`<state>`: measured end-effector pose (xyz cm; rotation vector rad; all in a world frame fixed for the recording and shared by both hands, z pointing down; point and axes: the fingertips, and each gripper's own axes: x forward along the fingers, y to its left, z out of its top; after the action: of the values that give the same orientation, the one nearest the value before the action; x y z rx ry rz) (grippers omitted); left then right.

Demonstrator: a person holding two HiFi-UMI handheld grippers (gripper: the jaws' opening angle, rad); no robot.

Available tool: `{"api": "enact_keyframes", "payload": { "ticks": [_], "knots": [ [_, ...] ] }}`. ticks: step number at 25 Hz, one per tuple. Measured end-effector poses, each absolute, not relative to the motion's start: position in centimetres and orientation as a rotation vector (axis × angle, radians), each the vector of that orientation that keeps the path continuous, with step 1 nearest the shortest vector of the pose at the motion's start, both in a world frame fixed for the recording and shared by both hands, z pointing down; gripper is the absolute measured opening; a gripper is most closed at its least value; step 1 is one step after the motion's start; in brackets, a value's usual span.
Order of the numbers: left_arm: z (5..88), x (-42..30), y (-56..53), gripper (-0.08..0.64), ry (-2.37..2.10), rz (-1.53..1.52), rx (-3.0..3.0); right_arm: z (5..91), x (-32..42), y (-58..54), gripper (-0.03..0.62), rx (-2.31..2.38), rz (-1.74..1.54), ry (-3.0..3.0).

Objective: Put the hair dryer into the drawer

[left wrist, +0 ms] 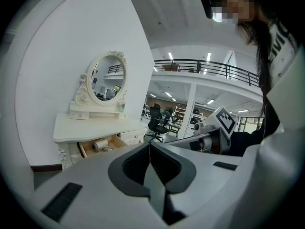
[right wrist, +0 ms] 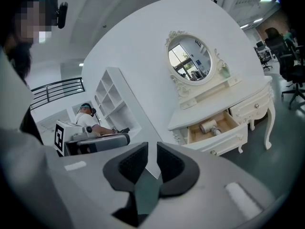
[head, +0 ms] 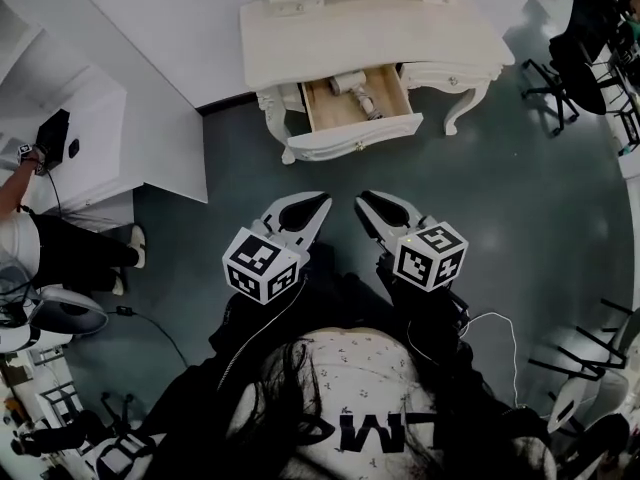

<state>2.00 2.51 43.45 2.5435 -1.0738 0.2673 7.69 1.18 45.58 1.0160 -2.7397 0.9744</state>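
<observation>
The white hair dryer (head: 357,90) lies inside the open wooden drawer (head: 360,140) of a white dressing table (head: 300,38) at the top of the head view. Both grippers hang side by side in front of the person's body, well short of the table over the dark floor. My left gripper (head: 322,200) is shut with nothing in it, and my right gripper (head: 362,198) is shut and empty too. The left gripper view shows the jaw tips (left wrist: 150,144) meeting, with the hair dryer (left wrist: 100,145) far off. From the right gripper (right wrist: 152,144) the hair dryer (right wrist: 208,126) shows in the drawer (right wrist: 228,140).
An oval mirror (right wrist: 189,57) stands on the dressing table. Another person (head: 30,243) sits at a white shelf unit (head: 90,138) on the left. Black office chairs (head: 590,58) stand at the right, and a cable (head: 150,323) runs over the floor at the lower left.
</observation>
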Motion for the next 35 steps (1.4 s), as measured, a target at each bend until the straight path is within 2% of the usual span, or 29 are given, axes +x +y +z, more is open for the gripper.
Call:
{"api": "enact_keyframes", "payload": {
  "ticks": [7, 22, 35],
  "knots": [
    [43.8, 3.9, 6.9, 0.0, -1.117, 0.29, 2.525, 45.9, 9.2, 5.1, 0.067, 0.958, 0.98, -2.763],
    [43.9, 3.3, 12.7, 0.001, -1.248, 0.301, 2.462, 45.6, 8.0, 10.9, 0.067, 0.779, 0.923, -2.812],
    [43.3, 3.6, 13.2, 0.0, -1.264, 0.328, 2.475, 45.2, 8.1, 11.7, 0.067, 0.742, 0.903, -2.84]
  ]
}}
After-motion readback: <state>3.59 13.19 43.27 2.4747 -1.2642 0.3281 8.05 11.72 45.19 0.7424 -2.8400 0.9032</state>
